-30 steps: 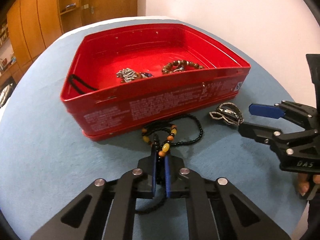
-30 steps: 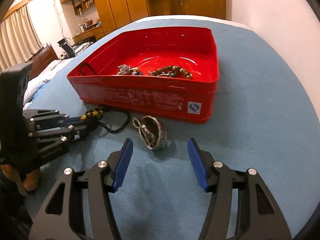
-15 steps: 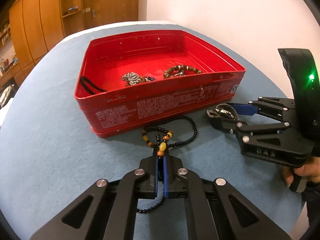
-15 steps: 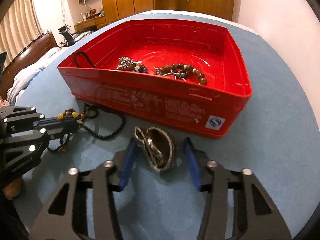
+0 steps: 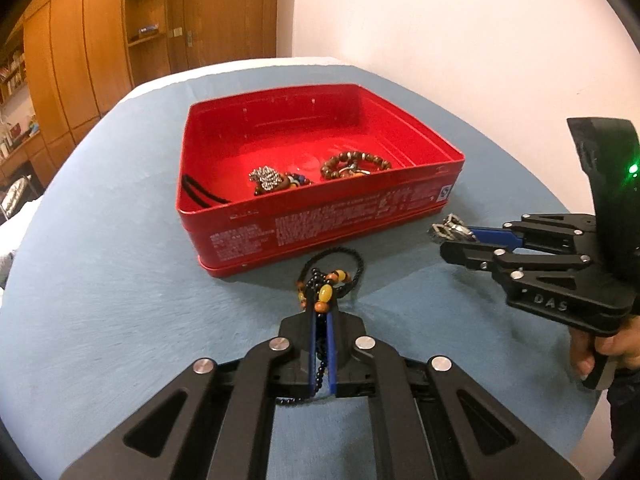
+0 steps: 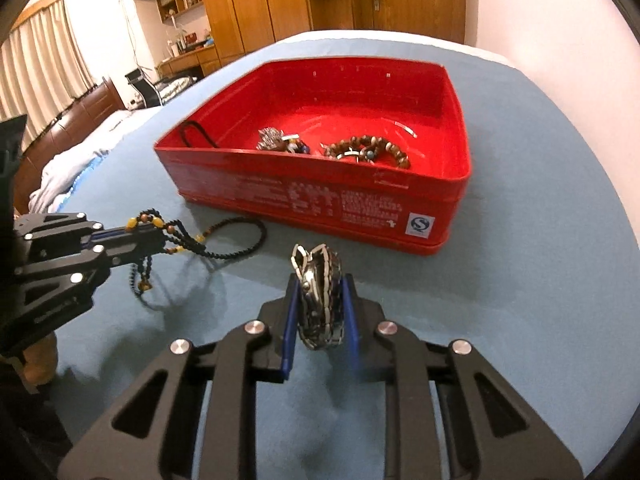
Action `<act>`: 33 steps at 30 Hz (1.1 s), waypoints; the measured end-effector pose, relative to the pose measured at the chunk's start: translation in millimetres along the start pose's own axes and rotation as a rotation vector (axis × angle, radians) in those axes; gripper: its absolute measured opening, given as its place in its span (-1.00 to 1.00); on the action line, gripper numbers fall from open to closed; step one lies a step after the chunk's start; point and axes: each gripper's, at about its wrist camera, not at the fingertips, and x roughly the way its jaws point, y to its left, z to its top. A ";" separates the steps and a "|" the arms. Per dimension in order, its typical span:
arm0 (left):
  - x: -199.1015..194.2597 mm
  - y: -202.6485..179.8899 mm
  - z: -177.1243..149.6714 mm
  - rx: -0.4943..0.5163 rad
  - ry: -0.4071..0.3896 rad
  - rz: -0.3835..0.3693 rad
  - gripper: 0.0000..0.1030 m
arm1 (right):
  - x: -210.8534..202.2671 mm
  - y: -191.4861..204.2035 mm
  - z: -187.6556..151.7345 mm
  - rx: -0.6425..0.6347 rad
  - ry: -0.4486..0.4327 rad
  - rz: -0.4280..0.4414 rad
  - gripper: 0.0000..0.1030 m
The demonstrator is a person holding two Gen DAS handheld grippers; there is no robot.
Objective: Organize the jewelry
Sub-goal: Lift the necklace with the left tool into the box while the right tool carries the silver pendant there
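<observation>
Holding two pieces of jewelry at once, I think I am about halfway done with tidying up. My left tool (image 5: 320, 334) is squeezed tight on the black bead necklace (image 5: 334, 276), the one with yellow and orange beads near the grip. Part of that necklace hangs in the air, and its far loop looks like it rests on the blue table (image 5: 120, 300), just in front of the red box (image 5: 320, 224). My right tool (image 6: 319, 320) is clamped on the silver watch (image 6: 320, 296), which stands on its edge between the blue pads and looks lifted off the table, near the box's front wall. Inside the red box I count three things already put away: one brown bead bracelet (image 6: 366, 150), one small silver chain bunch (image 6: 280, 140), and one black cord (image 6: 196, 138) in the left corner. So three pieces are in, and two pieces are in my tools, waiting to go in. I count one box, one necklace, one watch and two tools. I see no other jewelry lying loose on the table. What is left, I think, is to carry both pieces over the wall and let them go inside.
</observation>
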 end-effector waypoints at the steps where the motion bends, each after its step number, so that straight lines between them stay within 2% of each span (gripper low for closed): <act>1: -4.2 -0.8 -0.4 0.002 -0.005 0.001 -0.93 | -5.7 1.7 -0.1 0.002 -0.007 0.004 -0.63; 17: -64.0 -6.8 3.1 0.027 -0.084 0.016 -0.93 | -61.8 14.7 3.6 -0.019 -0.072 0.010 -0.63; 27: -106.0 1.5 32.0 0.068 -0.153 0.023 -0.93 | -88.5 19.4 15.3 -0.052 -0.103 0.002 -0.63; 33: -120.8 3.0 57.6 0.097 -0.188 0.040 -0.93 | -100.5 16.5 33.8 -0.073 -0.124 -0.005 -0.63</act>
